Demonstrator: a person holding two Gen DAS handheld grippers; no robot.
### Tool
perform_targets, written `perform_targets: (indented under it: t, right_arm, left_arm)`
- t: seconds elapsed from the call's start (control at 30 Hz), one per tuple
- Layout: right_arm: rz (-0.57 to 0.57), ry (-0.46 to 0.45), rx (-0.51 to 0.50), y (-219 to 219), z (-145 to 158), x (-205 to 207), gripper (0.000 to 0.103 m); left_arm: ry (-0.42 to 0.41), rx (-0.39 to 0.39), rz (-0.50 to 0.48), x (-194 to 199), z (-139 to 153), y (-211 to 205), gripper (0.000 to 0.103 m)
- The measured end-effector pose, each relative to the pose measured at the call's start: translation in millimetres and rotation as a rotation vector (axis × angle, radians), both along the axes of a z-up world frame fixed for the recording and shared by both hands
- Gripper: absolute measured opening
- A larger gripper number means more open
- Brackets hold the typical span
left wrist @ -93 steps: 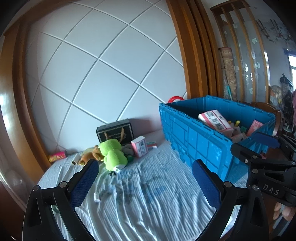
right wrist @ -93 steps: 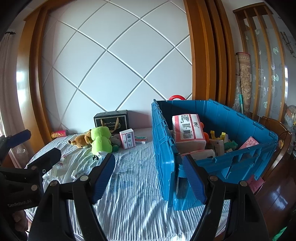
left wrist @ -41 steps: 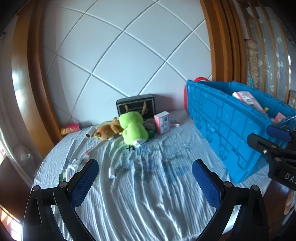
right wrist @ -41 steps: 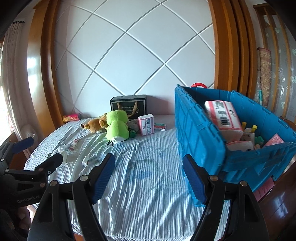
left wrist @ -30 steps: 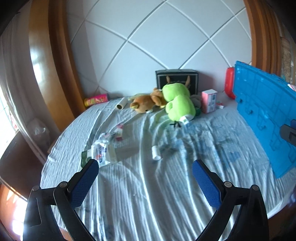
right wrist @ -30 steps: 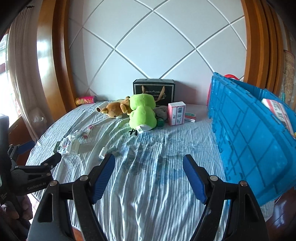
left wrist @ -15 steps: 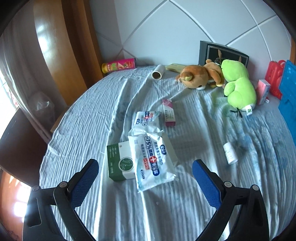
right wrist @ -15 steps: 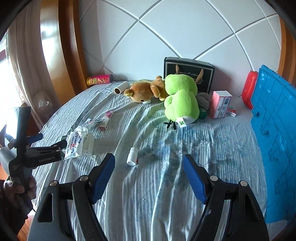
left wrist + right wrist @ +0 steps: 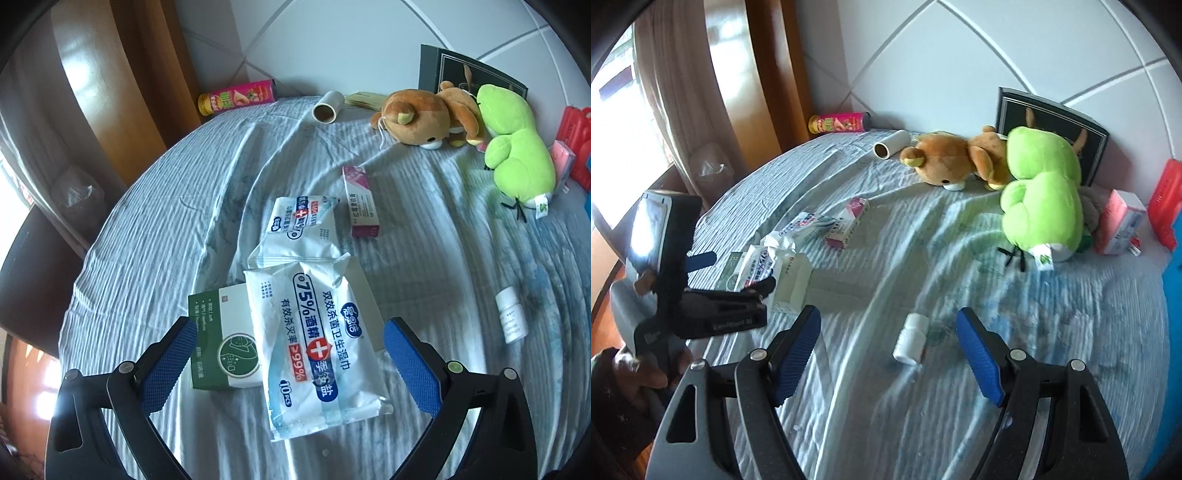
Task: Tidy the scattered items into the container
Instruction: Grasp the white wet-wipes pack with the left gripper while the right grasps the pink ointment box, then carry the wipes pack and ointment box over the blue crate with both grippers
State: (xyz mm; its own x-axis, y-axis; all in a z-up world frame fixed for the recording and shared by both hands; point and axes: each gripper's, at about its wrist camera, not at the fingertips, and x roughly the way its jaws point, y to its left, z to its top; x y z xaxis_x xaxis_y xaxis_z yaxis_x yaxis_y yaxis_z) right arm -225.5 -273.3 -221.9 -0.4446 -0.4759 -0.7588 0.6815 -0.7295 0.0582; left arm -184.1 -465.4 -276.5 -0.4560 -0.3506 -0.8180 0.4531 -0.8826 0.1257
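Observation:
My left gripper (image 9: 290,363) is open and hangs low over the bed, its fingers either side of a white wet-wipes pack (image 9: 314,343). The pack lies on a green-and-white box (image 9: 221,339). A second wipes pack (image 9: 299,221) and a purple carton (image 9: 360,201) lie just beyond. My right gripper (image 9: 888,354) is open too, with a small white bottle (image 9: 910,339) lying on the sheet between its fingertips, untouched. Only the blue container's edge (image 9: 1172,325) shows, at the far right.
A brown bear plush (image 9: 945,160), a green frog plush (image 9: 1045,195), a pink box (image 9: 1121,221) and a black box (image 9: 1052,122) sit by the headboard. A pink can (image 9: 236,98) and a paper roll (image 9: 327,109) lie at the back left. The bed edge drops off on the left.
Both grippers swung left, away from the blue container, and came down toward the bed. The left closed in on the wipes pack, the right on the white bottle. Both stayed open.

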Motion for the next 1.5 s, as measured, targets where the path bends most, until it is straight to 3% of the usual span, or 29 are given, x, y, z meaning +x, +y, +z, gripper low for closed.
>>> perform_targets:
  t: [0.2,0.4,0.43,0.47,0.5,0.57,0.87,0.97,1.03,1.1,1.2,1.5]
  right_arm:
    - [0.045,-0.02,0.052,-73.2,-15.7,-38.9,0.075]
    - [0.058,-0.085,0.139,-146.8,-55.3,-86.5,0.075]
    - [0.059,-0.103,0.155,-155.9,-64.3,-92.4,0.074]
    - [0.059,-0.121,0.172,-164.7,-73.3,-98.1,0.065]
    - [0.058,-0.133,0.189,-171.1,-81.1,-102.6,0.059]
    - [0.05,-0.152,0.213,-181.8,-95.1,-110.2,0.055]
    - [0.043,-0.168,0.261,-211.1,-123.0,-120.0,0.052]
    - [0.039,-0.151,0.249,-207.6,-120.8,-119.7,0.034]
    - [0.048,-0.165,0.245,-203.4,-119.5,-119.8,0.032]
    - [0.054,-0.167,0.233,-195.9,-115.7,-116.5,0.03]
    - [0.051,-0.161,0.196,-179.4,-104.8,-107.0,0.029]
    - [0.058,-0.088,0.123,-133.9,-67.4,-61.1,0.029]
  left_arm:
    - [0.012,0.03,-0.036,-4.3,-6.8,-7.3,0.102]
    - [0.015,0.073,-0.064,-3.2,-17.1,-20.1,0.102]
    - [0.018,0.079,-0.068,-2.7,-18.2,-20.9,0.102]
    - [0.022,0.088,-0.075,-2.3,-19.1,-21.6,0.102]
    - [0.025,0.097,-0.081,-2.0,-20.0,-22.3,0.102]
    - [0.026,0.098,-0.097,-2.3,-21.3,-22.6,0.102]
    - [0.028,0.126,-0.12,-5.5,-28.6,-29.3,0.102]
    - [0.028,0.123,-0.123,-6.1,-28.4,-28.7,0.102]
    - [0.031,0.123,-0.131,-5.8,-28.2,-28.2,0.101]
    - [0.039,0.123,-0.142,-5.0,-27.1,-27.6,0.094]
    - [0.064,0.116,-0.165,-3.0,-23.6,-25.7,0.07]
    - [0.103,0.099,-0.183,7.2,-8.1,-22.9,0.035]
